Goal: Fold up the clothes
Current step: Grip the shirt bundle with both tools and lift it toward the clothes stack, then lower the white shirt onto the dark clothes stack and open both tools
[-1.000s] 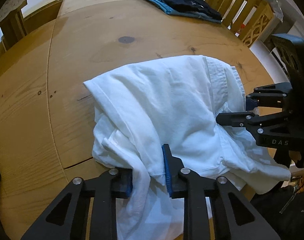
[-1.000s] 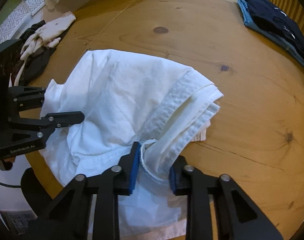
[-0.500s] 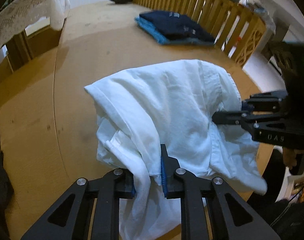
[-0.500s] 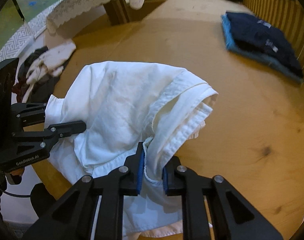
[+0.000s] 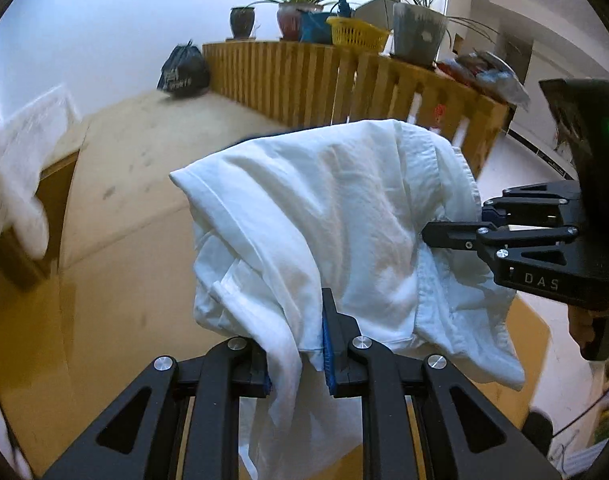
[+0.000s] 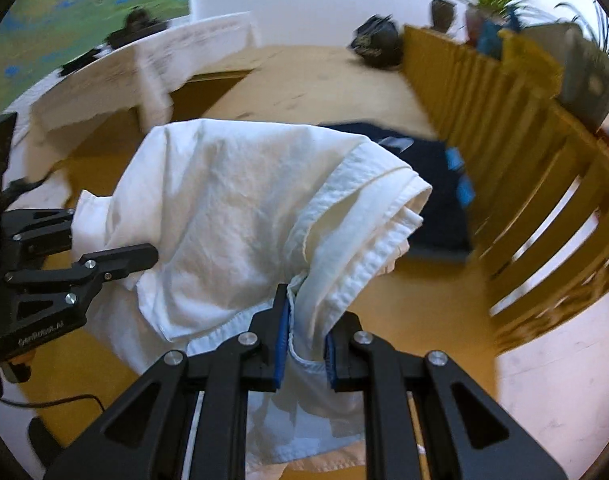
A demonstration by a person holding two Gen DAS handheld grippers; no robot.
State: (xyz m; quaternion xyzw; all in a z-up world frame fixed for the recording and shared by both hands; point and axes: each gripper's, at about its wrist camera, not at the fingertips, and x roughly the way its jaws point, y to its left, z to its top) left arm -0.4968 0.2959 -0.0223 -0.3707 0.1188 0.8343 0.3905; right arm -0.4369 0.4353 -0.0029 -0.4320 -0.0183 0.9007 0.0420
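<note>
Left gripper (image 5: pixel 296 344) is clamped on a bunched fold of the white garment (image 5: pixel 336 216); blue pads press the cloth from both sides, and a strip of fabric hangs down between the black fingers. Right gripper (image 6: pixel 304 332) is likewise closed on a thick hemmed edge of the same garment (image 6: pixel 240 208), with cloth drooping below its pads. The garment is raised and spans between the two grippers, draped forward of each in a loose hump; whether its lowest folds touch the counter (image 5: pixel 144 152) cannot be told, since motion blur smears that region. From the left wrist view, the right gripper (image 5: pixel 476 224) enters from the right side, its fingertips buried in the garment's seamed edge. From the right wrist view, the left gripper (image 6: pixel 116 256) enters from the left side, fingertips against the cloth. Beyond the right gripper and to its right, a folded dark garment stack (image 6: pixel 424 184) lies on the wooden counter (image 6: pixel 304 80), close beside a slatted wooden rail (image 6: pixel 524 184). Ahead of the left gripper, the same rail (image 5: pixel 304 76) carries potted plants (image 5: pixel 296 12) and a yellow basket (image 5: pixel 356 32); a dark bag (image 5: pixel 182 74) sits at the far end of the counter.
</note>
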